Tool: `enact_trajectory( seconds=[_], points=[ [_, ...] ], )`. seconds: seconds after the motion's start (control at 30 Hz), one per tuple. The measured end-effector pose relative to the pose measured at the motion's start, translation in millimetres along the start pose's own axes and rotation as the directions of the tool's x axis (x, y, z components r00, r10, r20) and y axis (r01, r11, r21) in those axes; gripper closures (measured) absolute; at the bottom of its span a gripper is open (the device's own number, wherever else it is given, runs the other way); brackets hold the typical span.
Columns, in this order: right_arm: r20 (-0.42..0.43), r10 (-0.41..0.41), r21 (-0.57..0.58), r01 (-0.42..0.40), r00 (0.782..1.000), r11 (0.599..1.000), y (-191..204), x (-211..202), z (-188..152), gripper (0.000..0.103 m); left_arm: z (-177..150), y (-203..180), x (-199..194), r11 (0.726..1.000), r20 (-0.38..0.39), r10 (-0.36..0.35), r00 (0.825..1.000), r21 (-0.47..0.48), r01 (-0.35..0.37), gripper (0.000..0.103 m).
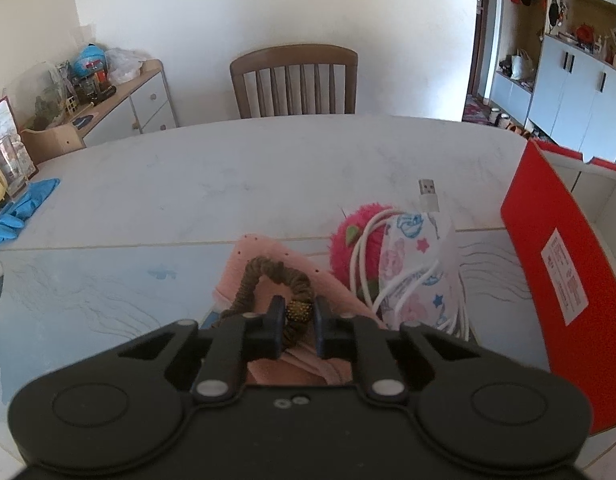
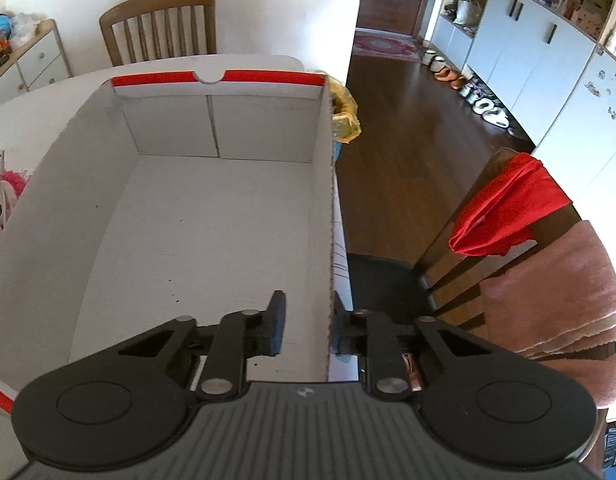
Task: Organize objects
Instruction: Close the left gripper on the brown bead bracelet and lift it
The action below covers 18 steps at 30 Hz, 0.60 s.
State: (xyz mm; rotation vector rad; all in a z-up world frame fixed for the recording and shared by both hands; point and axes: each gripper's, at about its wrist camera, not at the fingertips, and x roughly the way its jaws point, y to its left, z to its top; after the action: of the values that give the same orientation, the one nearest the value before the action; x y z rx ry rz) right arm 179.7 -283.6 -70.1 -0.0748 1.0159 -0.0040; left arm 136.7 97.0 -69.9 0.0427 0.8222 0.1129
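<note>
Left wrist view: left gripper (image 1: 299,320) clamped on the brown hair tie (image 1: 267,284), atop pink cloth (image 1: 263,248); red box (image 1: 548,256) lies to its right. Right gripper (image 2: 308,322) straddles the box's wall (image 2: 326,208), jaws nearly together; whether they pinch it, cannot tell.

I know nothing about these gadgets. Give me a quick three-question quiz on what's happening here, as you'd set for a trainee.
1. Pick one: the left claw is pinching
A. a USB cable
B. a brown hair tie
C. a blue glove

2. True or false: the cardboard box already has the USB cable in it.

3. In your own words: where do the two fingers of the right claw stand relative to the box?

Key
1. B
2. False; nothing is visible inside the box.
3. One finger is inside the box and the other outside, with the box's side wall between them.
</note>
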Motion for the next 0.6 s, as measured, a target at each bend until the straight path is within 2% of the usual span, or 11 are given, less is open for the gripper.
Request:
enact_trajectory(
  seconds=[0.13,0.4,0.6],
  points=[
    [-0.005,-0.011,0.014,0.011,1.000,1.000,-5.9,0.9,0.9,0.097,2.4,1.7,-9.0,1.000,0.007,0.012,1.000,-0.014,-0.012,0.091],
    [-0.005,-0.009,0.009,0.009,1.000,1.000,-7.6,0.9,-0.3,0.098,8.4,10.8,-30.2,0.996,0.039,0.004,0.999,-0.087,-0.001,0.091],
    [-0.005,0.013,-0.013,-0.013,1.000,1.000,-8.4,-0.4,-0.9,0.099,15.6,3.7,-53.6,0.995,0.077,-0.030,0.997,-0.088,0.036,0.091]
  ],
)
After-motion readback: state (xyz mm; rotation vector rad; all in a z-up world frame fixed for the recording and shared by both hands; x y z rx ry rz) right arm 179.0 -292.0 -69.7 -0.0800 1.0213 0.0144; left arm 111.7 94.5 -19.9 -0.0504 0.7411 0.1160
